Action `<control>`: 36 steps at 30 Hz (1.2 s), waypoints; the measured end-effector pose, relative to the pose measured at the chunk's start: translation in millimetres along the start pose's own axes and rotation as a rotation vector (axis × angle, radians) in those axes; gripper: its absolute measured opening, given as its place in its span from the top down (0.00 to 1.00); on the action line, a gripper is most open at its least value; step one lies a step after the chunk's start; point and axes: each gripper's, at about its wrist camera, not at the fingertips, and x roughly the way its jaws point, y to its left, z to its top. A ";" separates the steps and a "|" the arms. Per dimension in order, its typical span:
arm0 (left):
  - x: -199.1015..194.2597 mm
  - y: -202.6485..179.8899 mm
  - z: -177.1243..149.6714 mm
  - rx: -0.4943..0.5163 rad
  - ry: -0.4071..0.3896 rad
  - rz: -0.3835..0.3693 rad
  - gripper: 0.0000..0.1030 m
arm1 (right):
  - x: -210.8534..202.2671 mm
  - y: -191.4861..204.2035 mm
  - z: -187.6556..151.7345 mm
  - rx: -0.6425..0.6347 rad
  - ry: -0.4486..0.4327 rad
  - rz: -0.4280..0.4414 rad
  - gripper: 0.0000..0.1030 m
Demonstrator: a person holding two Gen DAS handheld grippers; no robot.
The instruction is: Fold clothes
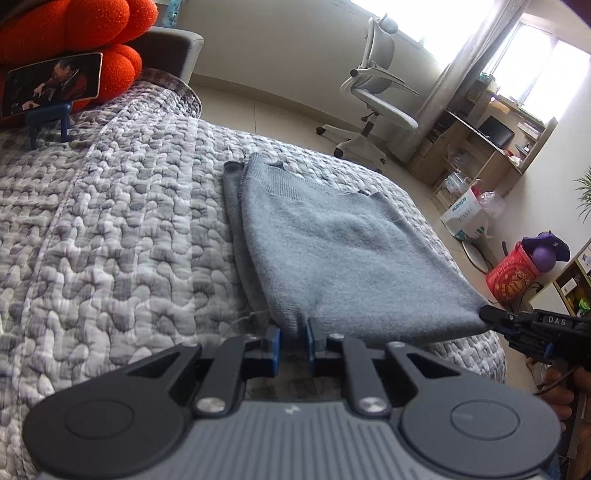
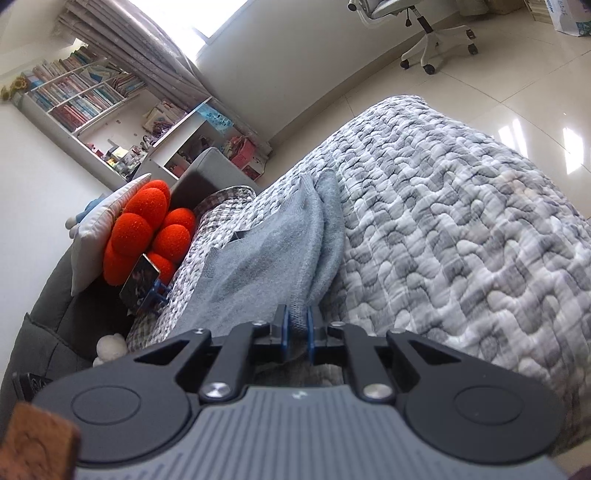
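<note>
A grey knit sweater (image 1: 343,251) lies partly folded on the quilted grey bed cover (image 1: 110,221). My left gripper (image 1: 293,334) is shut on the sweater's near edge, cloth pinched between its blue pads. My right gripper (image 1: 487,314) shows at the right in the left wrist view, clamped on the sweater's near right corner. In the right wrist view the right gripper (image 2: 296,325) is shut on the sweater (image 2: 266,254), whose edge runs between the blue pads.
An orange cushion (image 1: 92,33) and a phone on a blue stand (image 1: 51,85) sit at the head of the bed. A white office chair (image 1: 373,92), desk (image 1: 480,140), bags and a red box (image 1: 513,273) stand on the floor beyond the bed edge.
</note>
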 end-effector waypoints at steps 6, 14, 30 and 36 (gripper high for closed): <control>26.0 26.7 -11.0 -0.095 0.072 -0.066 0.80 | 29.1 -7.8 -14.3 -0.089 0.056 -0.115 0.83; -2.3 43.7 -7.3 -0.055 -0.012 -0.005 0.64 | 22.5 -2.3 -10.6 -0.301 0.014 -0.175 0.68; 67.6 20.6 83.4 0.077 -0.110 -0.019 0.57 | 112.2 36.5 57.7 -0.606 -0.024 -0.129 0.68; 112.8 29.9 117.4 0.057 -0.093 -0.023 0.65 | 162.7 35.5 81.3 -0.624 0.003 -0.144 0.68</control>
